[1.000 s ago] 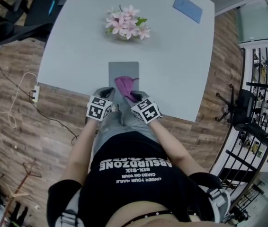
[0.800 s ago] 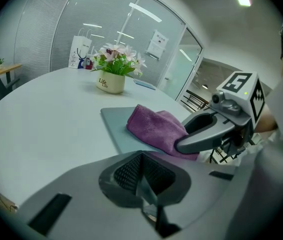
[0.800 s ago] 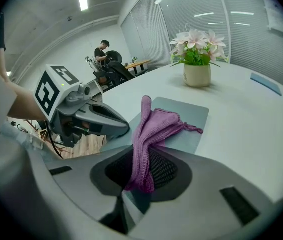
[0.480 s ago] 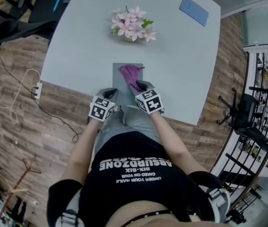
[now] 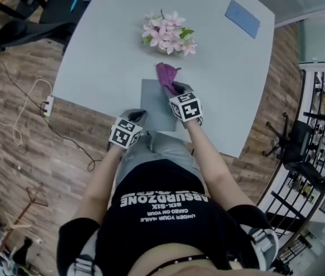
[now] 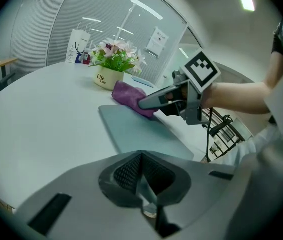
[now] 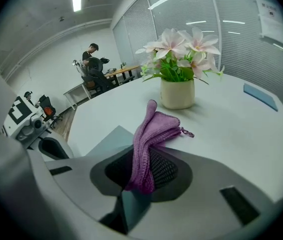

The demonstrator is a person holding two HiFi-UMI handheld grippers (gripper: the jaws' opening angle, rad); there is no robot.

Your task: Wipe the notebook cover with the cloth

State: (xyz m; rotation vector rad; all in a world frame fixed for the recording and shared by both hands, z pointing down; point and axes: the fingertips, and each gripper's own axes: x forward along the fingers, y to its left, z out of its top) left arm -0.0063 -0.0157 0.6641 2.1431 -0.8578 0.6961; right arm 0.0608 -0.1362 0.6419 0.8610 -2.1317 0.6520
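the right tool [image 5: 177,87] pinches the cloth [image 5: 165,72] to rub the far edge of the notebook [image 5: 154,105], while the left tool [image 5: 139,115], closed and empty, seems to steady it.

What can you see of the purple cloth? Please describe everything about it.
The purple cloth looks like soft knitted microfibre, with a small loop at one corner. It is bunched into folds and pinched between the jaws of the right gripper. Its free end drapes forward at the far edge of the grey notebook, near the flower pot.
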